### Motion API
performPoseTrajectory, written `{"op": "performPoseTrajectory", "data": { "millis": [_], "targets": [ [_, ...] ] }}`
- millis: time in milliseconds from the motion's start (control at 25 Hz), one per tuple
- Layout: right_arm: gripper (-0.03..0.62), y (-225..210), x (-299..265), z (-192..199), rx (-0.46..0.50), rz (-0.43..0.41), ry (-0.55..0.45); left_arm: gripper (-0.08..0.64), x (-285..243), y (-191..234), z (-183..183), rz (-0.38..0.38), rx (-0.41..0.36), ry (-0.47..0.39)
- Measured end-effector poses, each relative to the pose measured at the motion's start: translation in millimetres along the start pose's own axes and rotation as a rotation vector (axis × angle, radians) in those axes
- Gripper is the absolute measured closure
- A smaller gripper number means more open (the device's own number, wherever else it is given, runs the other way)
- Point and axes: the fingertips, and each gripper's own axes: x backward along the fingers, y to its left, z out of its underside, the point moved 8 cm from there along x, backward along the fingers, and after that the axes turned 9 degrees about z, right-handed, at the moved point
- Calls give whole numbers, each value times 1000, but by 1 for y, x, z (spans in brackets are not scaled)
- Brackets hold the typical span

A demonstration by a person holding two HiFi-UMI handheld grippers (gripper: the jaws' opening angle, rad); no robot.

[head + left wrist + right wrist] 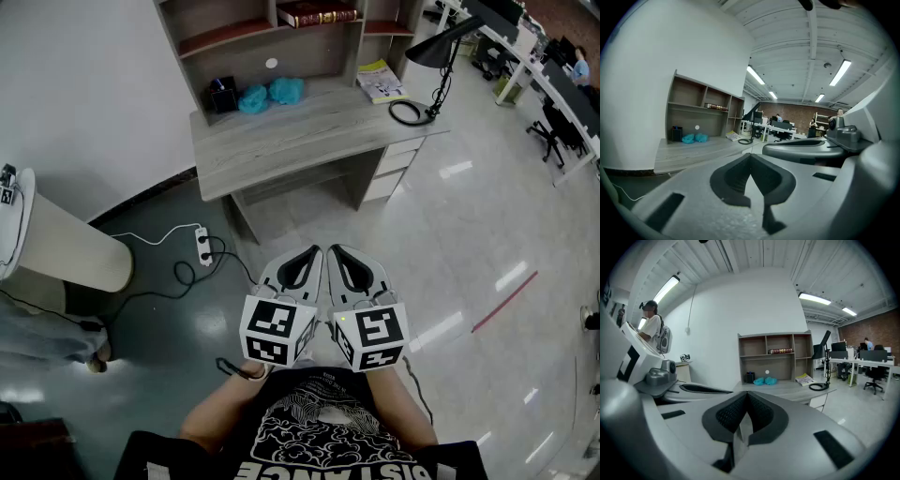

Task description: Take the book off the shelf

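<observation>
A dark red book (pixel 317 13) lies flat on the upper shelf of the desk hutch (pixel 225 37); it also shows in the right gripper view (pixel 780 351) and, small, in the left gripper view (pixel 716 107). My left gripper (pixel 308 255) and right gripper (pixel 336 253) are held side by side close to my chest, well short of the desk, both shut with nothing in them. In each gripper view the jaws meet tip to tip: left gripper (pixel 751 157), right gripper (pixel 747 397).
On the grey desk (pixel 309 131) sit two teal cloth lumps (pixel 270 95), a black box (pixel 221 95), a yellow-white booklet (pixel 380 81) and a black desk lamp (pixel 437 56). A power strip with cables (pixel 202 246) lies on the floor. A white round column (pixel 56 244) stands at left.
</observation>
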Motion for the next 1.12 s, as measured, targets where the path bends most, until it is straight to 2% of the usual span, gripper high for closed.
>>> {"op": "performPoseTrajectory", "data": {
  "millis": [600,920,1120],
  "targets": [
    [575,19,-25,-4,-21,8,16,555,0,35,-5,32,22,-11],
    [575,7,-56,-7,-38,-15,11,555,-23,53,-12,20,20,-11],
    [575,-17,-85,-6,-45,-37,15,555,-53,66,-14,-6,24,1]
  ]
}}
